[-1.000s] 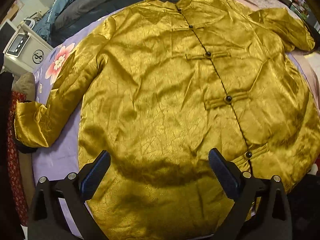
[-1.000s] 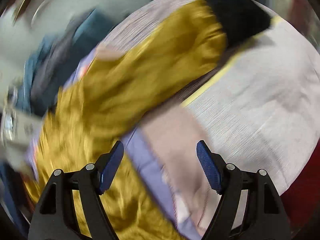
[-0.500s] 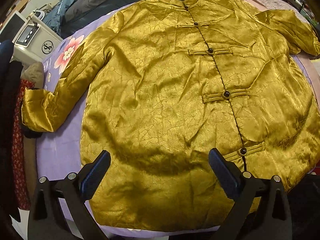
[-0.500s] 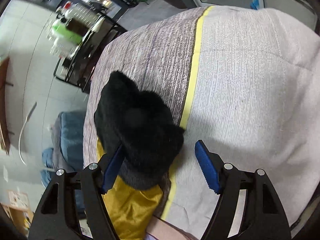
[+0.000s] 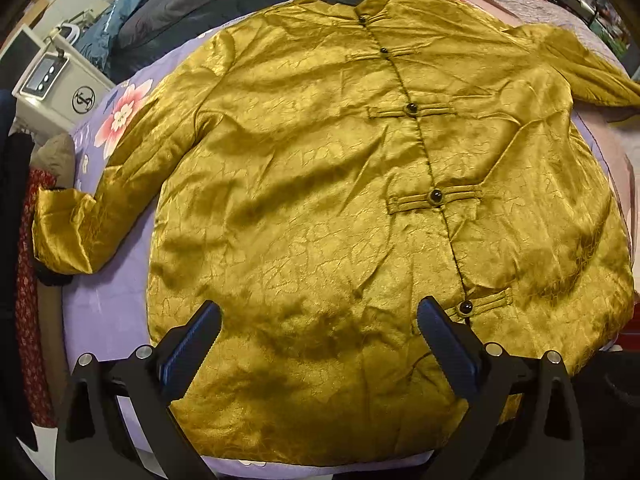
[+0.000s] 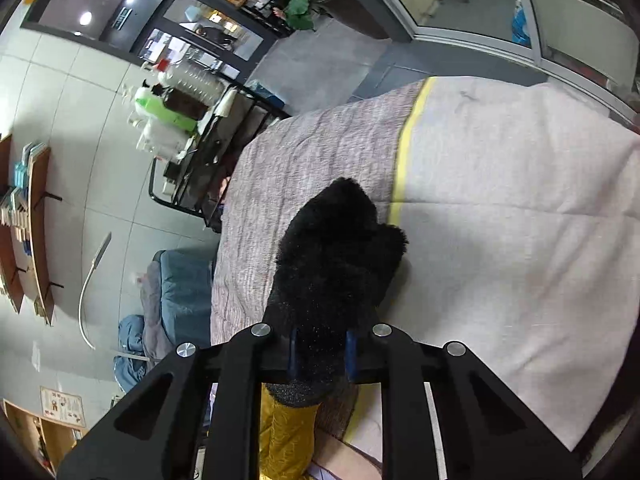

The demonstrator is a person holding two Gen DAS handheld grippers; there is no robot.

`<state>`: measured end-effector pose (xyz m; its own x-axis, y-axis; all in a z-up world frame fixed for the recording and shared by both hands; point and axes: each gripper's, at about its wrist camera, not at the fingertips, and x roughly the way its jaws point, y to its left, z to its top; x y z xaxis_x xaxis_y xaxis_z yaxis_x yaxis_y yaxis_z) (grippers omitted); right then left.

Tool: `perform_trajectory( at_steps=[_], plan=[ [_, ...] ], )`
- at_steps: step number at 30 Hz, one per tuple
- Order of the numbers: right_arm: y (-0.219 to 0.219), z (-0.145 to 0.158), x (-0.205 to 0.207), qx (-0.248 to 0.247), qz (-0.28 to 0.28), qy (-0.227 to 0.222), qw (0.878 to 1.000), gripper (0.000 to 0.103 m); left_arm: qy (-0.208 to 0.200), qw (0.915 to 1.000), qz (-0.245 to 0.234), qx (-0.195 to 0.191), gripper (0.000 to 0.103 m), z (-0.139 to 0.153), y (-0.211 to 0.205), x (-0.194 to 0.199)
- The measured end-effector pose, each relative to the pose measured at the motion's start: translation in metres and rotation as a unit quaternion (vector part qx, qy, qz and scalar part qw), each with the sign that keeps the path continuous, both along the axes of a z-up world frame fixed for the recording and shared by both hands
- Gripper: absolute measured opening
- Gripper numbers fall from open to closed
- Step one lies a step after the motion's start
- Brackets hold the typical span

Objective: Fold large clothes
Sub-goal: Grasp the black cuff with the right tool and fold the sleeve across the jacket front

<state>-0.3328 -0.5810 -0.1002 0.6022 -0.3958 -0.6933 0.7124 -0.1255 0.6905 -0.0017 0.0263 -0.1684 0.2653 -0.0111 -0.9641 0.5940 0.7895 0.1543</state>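
A gold satin jacket with dark knot buttons lies front up, spread flat on a lilac flowered bedsheet. My left gripper hovers open over the hem, nothing between its blue pads. The jacket's left sleeve lies stretched out, and the right sleeve runs off to the far right. In the right wrist view the black fuzzy cuff of a gold sleeve sits between the jaws of my right gripper, which are closing and pressing on it.
A pale quilt with a yellow stripe lies under the cuff. Dark blue and grey bedding is heaped past the collar. A white device stands at the left. A black rack with bottles stands by the bed.
My right gripper swung off the jacket's edge to the sleeve end and shut on the black cuff. The left view shifted only slightly early on, showing more of the hem.
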Motion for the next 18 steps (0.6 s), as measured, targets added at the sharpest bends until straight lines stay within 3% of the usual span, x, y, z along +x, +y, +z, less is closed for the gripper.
perform_trajectory(
  at_steps=[5,7,10,13,18],
  plan=[
    [0.016,0.006,0.017,-0.017,0.024,0.028,0.999,0.017,0.013,0.9999,0.008,-0.003,0.096,-0.005,0.012,0.005],
    [0.028,0.023,0.040,-0.051,0.062,0.051,0.995,0.017,0.006,1.0000,0.001,-0.001,0.096,-0.003,0.014,0.006],
    [0.056,0.064,0.101,-0.124,0.148,0.076,0.978,0.017,-0.002,1.0000,-0.003,-0.004,0.096,0.001,0.016,0.008],
    [0.097,0.099,0.174,-0.179,0.237,0.086,0.951,0.017,-0.005,0.9999,0.003,-0.012,0.096,0.006,0.017,0.013],
    [0.219,0.133,0.315,-0.250,0.410,0.074,0.874,0.017,-0.013,0.9990,0.026,-0.034,0.096,0.017,0.026,0.021]
  ],
)
